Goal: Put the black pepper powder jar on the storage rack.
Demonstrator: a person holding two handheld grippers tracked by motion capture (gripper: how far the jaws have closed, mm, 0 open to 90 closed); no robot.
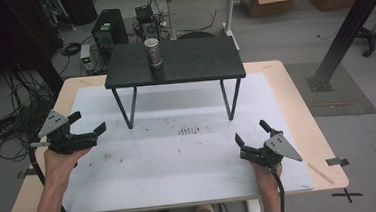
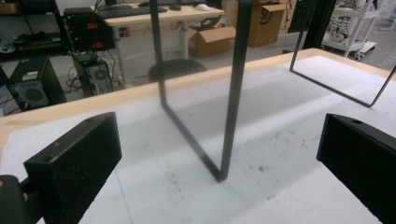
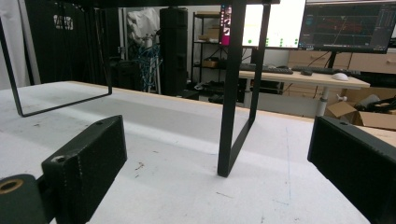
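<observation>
Both grippers' fingers (image 1: 88,121) wide apart, empty.

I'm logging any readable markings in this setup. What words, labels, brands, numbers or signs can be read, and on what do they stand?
None can be read for certain.
Red digits on the black box behind the table: too blurred to read.
White mark on the dark panel: too blurred.
Monitor graphs and text: too small.
Print on the cardboard box: blurred.
Metal cup, left gripper and right gripper: no lettering shows.
</observation>
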